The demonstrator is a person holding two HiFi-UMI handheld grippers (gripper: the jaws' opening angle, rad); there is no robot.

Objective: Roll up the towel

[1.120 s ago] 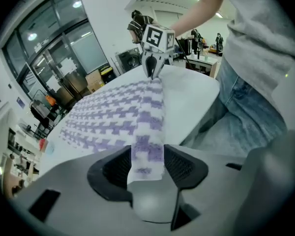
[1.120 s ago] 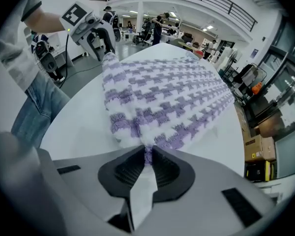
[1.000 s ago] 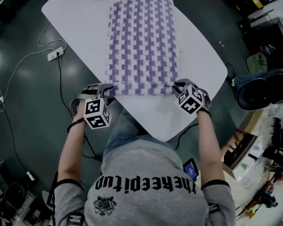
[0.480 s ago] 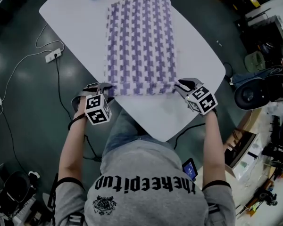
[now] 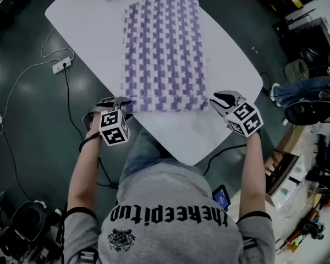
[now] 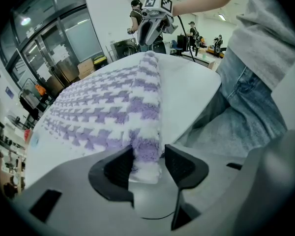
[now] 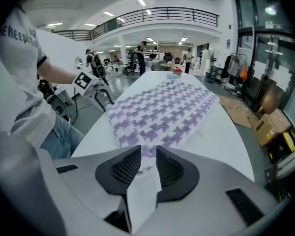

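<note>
1. Left gripper (image 5: 121, 104): jaws are clamping the towel's (image 5: 162, 54) near-left corner.
2. Towel is lying flat along the counter (image 5: 231, 73), reaching almost to its near edge.
3. Right gripper (image 5: 223, 99): jaws have just been opening, narrow gap, nothing btwn, hovering beside towel's near-right corner.

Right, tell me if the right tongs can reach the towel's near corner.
Probably yes: the right tongs, jaws just opening and empty, hang beside a corner of the towel, with nothing between.
</note>
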